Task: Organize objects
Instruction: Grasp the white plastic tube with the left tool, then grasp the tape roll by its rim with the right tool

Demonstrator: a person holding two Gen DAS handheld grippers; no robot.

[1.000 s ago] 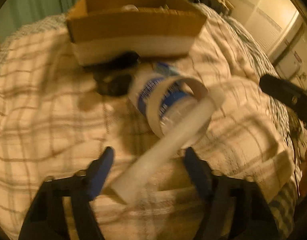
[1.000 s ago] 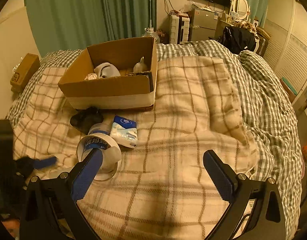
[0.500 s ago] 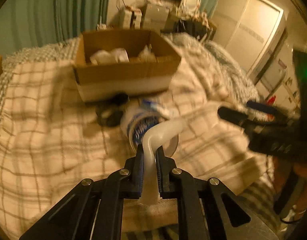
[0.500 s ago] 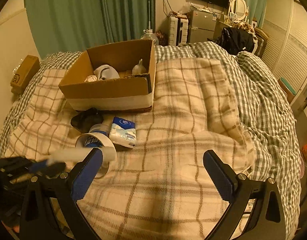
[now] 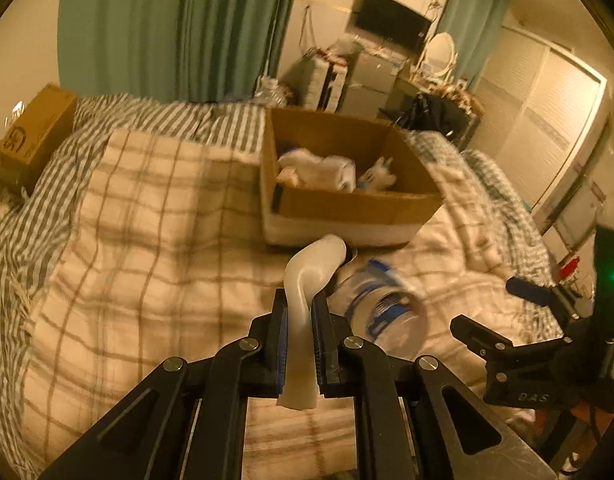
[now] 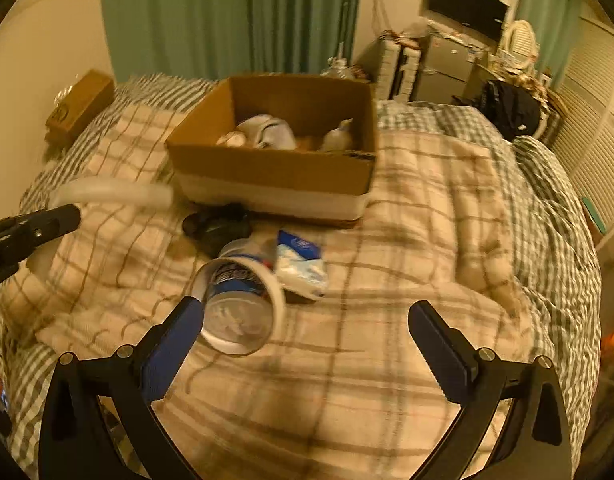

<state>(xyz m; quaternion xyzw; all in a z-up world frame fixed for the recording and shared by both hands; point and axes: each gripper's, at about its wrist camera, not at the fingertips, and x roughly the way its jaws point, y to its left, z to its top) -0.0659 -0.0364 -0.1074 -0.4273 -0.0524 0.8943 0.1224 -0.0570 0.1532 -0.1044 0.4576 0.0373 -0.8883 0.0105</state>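
Left gripper (image 5: 299, 312) was clamped on a white curved plastic strip (image 5: 307, 280), jaws nearly together, the strip's free end bending toward 1 o'clock above the plaid blanket (image 5: 147, 220). Right gripper (image 6: 303, 320) was spread wide with nothing between its fingers. A clear plastic jar (image 6: 239, 300) with a blue label lay on its side on the blanket, beside the right gripper's left finger in the right wrist view. Blue-white tissue packet (image 6: 301, 264) touched the jar at its 2 o'clock. Black object (image 6: 219, 224), type unclear, lay between jar and cardboard box (image 6: 275, 176). Box held white items; details blurred.
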